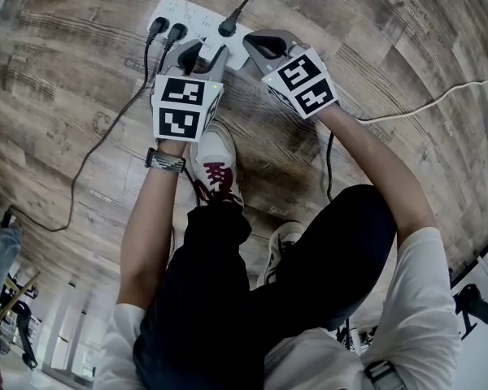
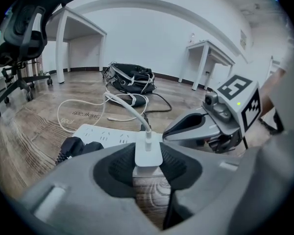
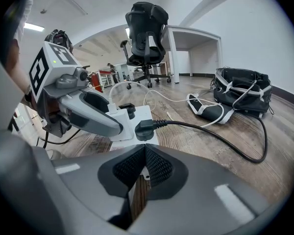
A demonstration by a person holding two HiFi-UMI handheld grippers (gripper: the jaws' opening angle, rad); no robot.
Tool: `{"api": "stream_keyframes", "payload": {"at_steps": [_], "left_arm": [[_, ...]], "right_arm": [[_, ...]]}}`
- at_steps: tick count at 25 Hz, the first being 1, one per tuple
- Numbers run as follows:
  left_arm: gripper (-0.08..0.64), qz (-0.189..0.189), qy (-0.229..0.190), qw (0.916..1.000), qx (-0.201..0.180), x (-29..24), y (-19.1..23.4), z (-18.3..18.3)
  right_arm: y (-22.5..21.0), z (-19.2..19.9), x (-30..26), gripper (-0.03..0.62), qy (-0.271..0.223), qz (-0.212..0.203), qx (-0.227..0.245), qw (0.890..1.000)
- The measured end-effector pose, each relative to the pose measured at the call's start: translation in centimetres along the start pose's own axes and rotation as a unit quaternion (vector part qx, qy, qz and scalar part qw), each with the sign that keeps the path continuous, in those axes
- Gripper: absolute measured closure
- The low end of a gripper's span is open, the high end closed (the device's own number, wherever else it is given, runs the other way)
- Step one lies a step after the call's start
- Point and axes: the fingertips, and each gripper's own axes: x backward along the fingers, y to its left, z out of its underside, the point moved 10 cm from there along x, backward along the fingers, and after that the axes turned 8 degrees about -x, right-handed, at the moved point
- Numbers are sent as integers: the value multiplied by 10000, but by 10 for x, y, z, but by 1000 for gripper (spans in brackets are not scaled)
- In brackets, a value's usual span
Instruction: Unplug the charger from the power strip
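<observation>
1. Crouching over a wood-plank floor (image 1: 374,71), a person holds a gripper in each hand at a white power strip (image 1: 172,10) lying on the boards.
2. The left gripper (image 1: 197,58) is clamped on the white charger (image 2: 148,153). Both dark pads press its sides, and the jaws are only the charger's width apart.
3. The charger stands upright at the near end of the strip. Its white cable (image 2: 119,102) rises from the top and curves away over the floor. Whether its prongs sit in the socket cannot be made out.
4. The right gripper (image 3: 144,151) has its jaws together with nothing between them. Its tips are at the strip's end, just beside the left gripper.
5. Two black plugs (image 1: 156,29) sit side by side in the strip, left of the charger in the head view. A third black plug (image 3: 143,129), with a black cord, sits near the right gripper.
6. Farther off, an office chair (image 3: 147,23) and a black bag (image 3: 242,87) are on the floor.
</observation>
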Motion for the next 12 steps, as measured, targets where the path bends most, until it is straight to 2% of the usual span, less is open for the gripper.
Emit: {"api": "stream_keyframes", "payload": {"at_steps": [3,7,12], "left_arm": [[420,-146,87,9990,-425,-1,-6,-2],[420,-159,84,9991,-384,0,-6,-2],[420,-295,85,9981,-542,1,-9,-1]], "right_arm": [[0,0,-1,589,6,-9,20,10000],[0,0,-1,589,12,-16,25,10000],[2,0,-1,589,35,-2,224,9997]]}}
